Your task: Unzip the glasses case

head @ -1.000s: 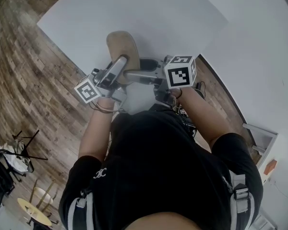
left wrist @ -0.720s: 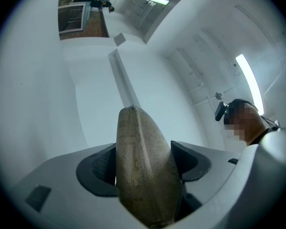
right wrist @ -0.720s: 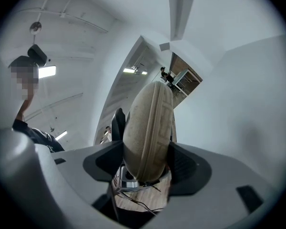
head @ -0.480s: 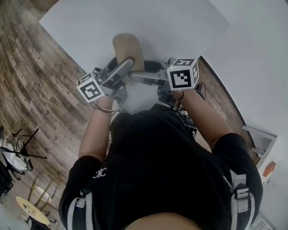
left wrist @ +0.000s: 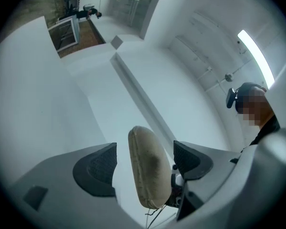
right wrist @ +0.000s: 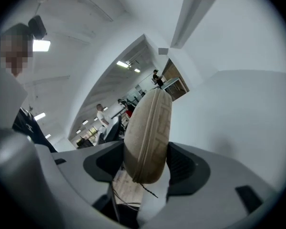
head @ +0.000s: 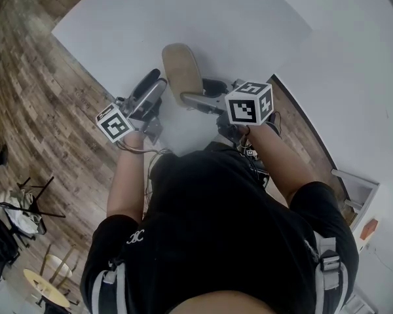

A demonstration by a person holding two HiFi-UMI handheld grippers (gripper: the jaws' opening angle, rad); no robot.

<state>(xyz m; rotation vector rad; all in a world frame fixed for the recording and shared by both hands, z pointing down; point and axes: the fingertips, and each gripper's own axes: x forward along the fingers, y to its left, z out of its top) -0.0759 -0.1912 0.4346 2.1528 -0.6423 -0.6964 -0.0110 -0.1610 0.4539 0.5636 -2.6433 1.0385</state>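
My right gripper (right wrist: 145, 166) has its jaws closed on the near end of the case (right wrist: 150, 128), both black pads pressed against its beige sides. The case sticks out from them away from me, with its rounded far end free. In the right gripper view the zip (right wrist: 144, 142) runs up the edge that faces the camera. It looks shut along the stretch I can see, and a thin dark thread (right wrist: 148, 191) hangs from the case's near tip. My left gripper (left wrist: 144, 162) holds nothing. Its jaws stand wide and have just been opening. In the left gripper view the case rises in the space between the two pads, with a clear gap on the left and a narrower one on the right, so neither pad touches it. In the head view the left gripper lies just left of the case, its tips angled toward the far right, while the right gripper reaches in from the right with its marker cube (head: 249, 103) on top. The left cube (head: 114, 123) sits nearer me, out over the wood floor (head: 33, 77). The case hangs over the near edge of the white table (head: 183, 18), and I cannot tell whether it touches the surface.
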